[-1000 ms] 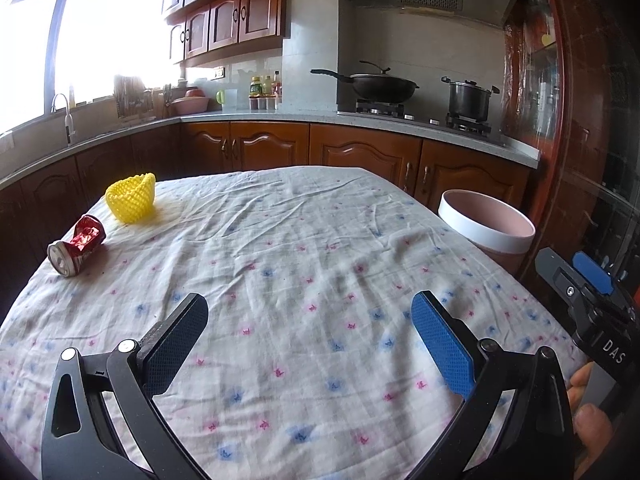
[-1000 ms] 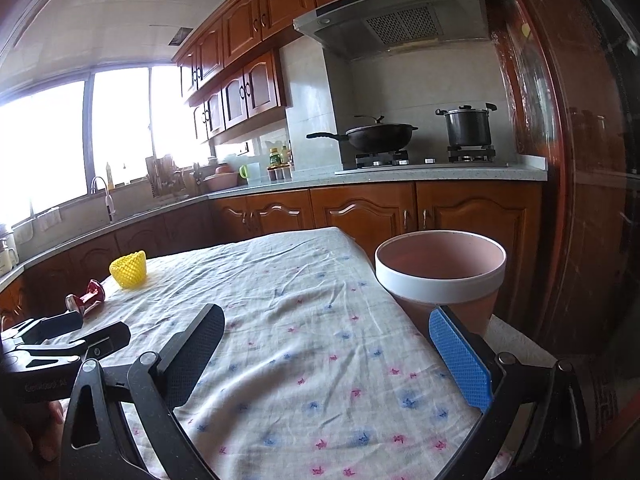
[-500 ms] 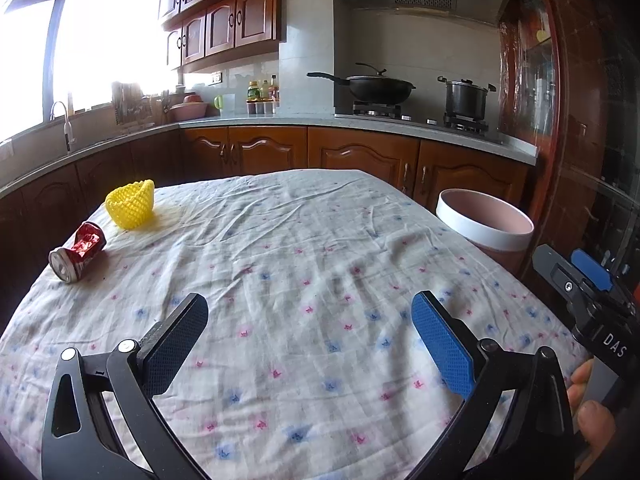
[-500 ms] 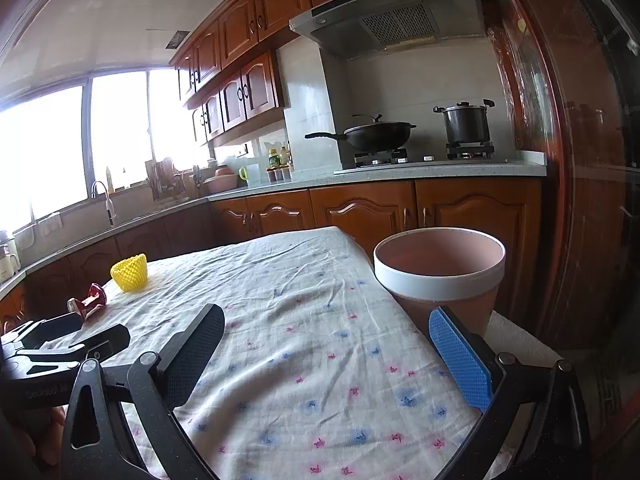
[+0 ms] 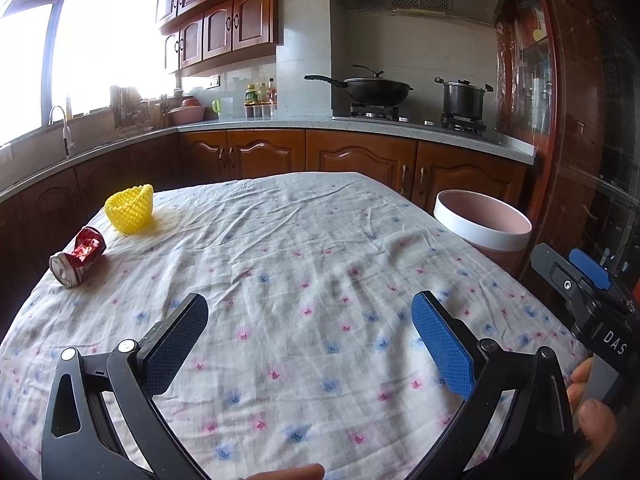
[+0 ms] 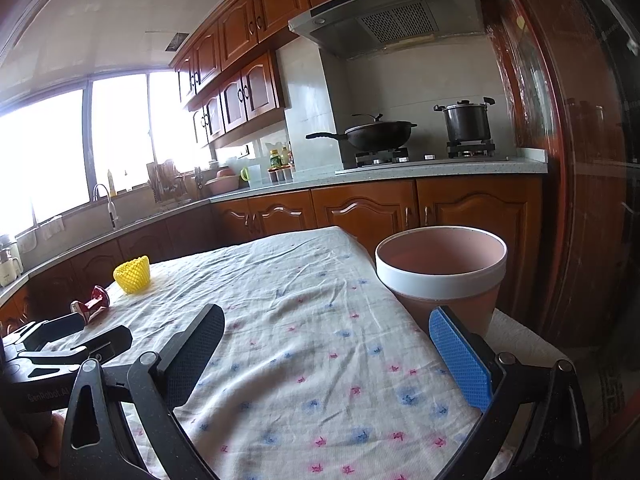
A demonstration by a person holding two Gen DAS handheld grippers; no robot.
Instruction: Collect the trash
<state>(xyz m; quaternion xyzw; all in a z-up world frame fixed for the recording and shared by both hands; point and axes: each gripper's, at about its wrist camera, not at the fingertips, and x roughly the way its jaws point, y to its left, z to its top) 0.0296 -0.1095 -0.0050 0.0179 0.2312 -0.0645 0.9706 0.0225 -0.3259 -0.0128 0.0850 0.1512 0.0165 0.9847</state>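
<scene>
Both our left tool (image 5: 310, 338) and right tool (image 6: 326, 354) gape empty. The crushed can (image 5: 78, 257) looks light, stiff and slippery; we'd pinch its dented middle.

Left hand-held gripper (image 5: 308, 322) spread wide, empty; right hand-held gripper (image 6: 326, 340) likewise.

Black-framed left claw (image 5: 306, 328) and right claw (image 6: 326, 346), each with one blue, one black pad.

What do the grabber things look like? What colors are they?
Both grippers, left and right, have black frames with silver screws. Each has one black fingers pad and one blue one, both with a dotted texture. White letters "DAS" mark the right gripper's body.
</scene>
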